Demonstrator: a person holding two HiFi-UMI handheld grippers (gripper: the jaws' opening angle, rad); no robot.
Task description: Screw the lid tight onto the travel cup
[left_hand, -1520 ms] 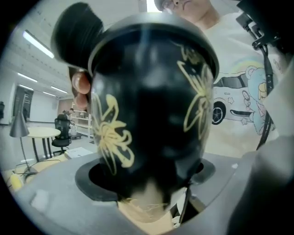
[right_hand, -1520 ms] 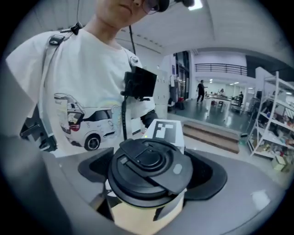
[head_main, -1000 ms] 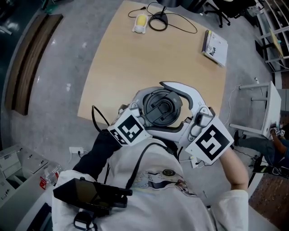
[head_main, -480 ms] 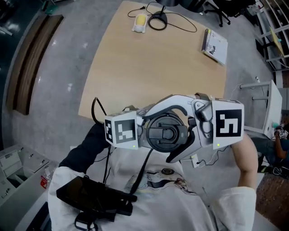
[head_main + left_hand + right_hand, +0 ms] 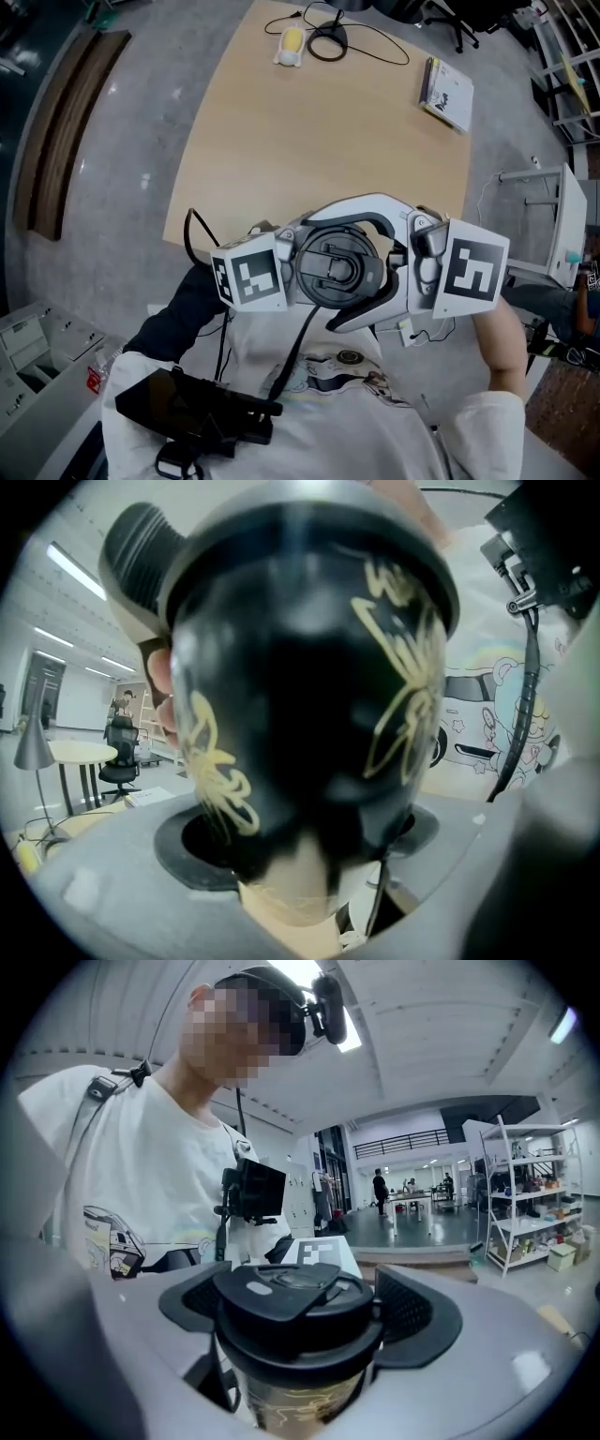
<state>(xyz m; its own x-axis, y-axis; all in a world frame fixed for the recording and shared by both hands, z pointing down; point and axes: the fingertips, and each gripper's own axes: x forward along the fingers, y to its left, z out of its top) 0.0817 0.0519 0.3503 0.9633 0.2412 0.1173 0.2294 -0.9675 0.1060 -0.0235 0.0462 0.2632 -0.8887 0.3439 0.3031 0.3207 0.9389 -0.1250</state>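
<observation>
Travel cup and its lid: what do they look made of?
The black screw-on lid: probably moulded plastic, matte to satin, with soft dull highlights and a moulded flip tab. The dark travel cup body: glossy coat with gold line drawings and bright reflections; plastic, ceramic or coated metal cannot be told.

The person wears a white cartoon-print T-shirt [image 5: 375, 436] and a dark left sleeve [image 5: 178, 323]; the pale grey left tool [image 5: 298, 850] and right tool [image 5: 298, 1312] bear black-and-white marker cubes [image 5: 248, 278].
</observation>
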